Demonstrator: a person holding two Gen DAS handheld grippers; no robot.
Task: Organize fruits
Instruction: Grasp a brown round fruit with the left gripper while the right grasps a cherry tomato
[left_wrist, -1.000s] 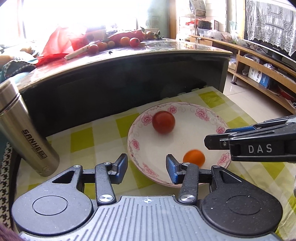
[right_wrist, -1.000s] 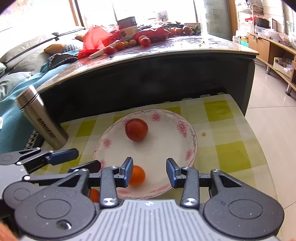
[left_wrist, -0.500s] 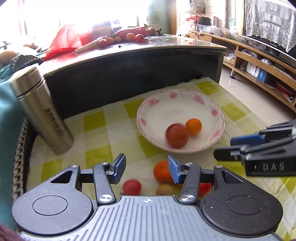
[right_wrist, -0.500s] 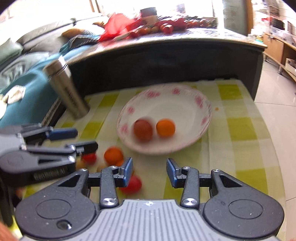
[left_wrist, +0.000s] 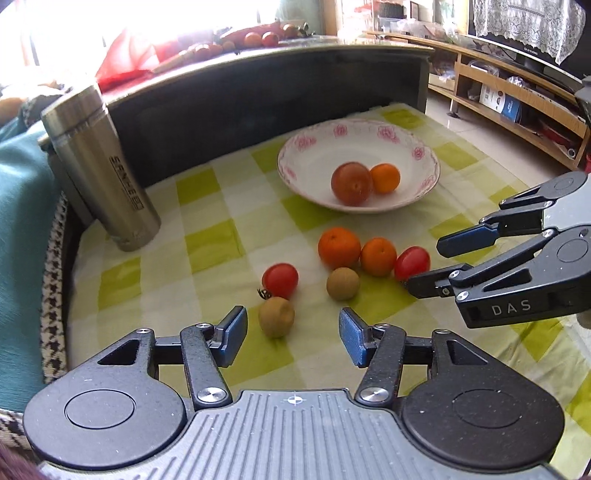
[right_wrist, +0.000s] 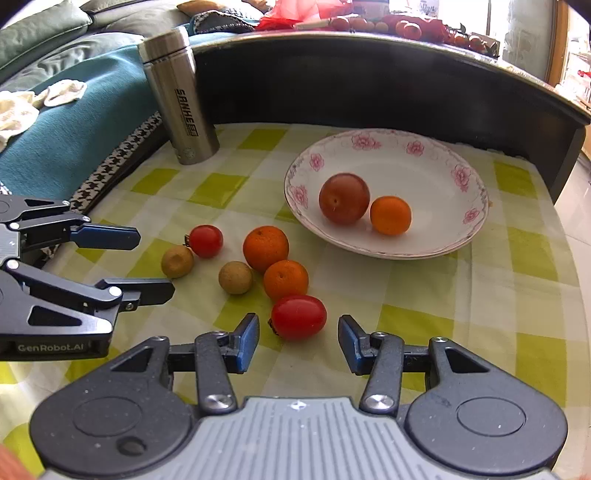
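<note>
Both the left gripper (left_wrist: 291, 334) and right gripper (right_wrist: 297, 339) are held wide and empty near the plate (right_wrist: 436, 147), six loose fruits (right_wrist: 266, 248) being spread on the tabletop (right_wrist: 480, 295) beside it.

The steel bottle (right_wrist: 180, 99) has "SANHE" down its side; a small box under the word is too tiny to read. The right tongs (left_wrist: 439, 262) say "DAS". The left tongs (right_wrist: 147, 260) say "GenRobot.AI".

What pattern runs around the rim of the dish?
Pink flowers on white, spaced around the dish rim; clearest in the right wrist view.
</note>
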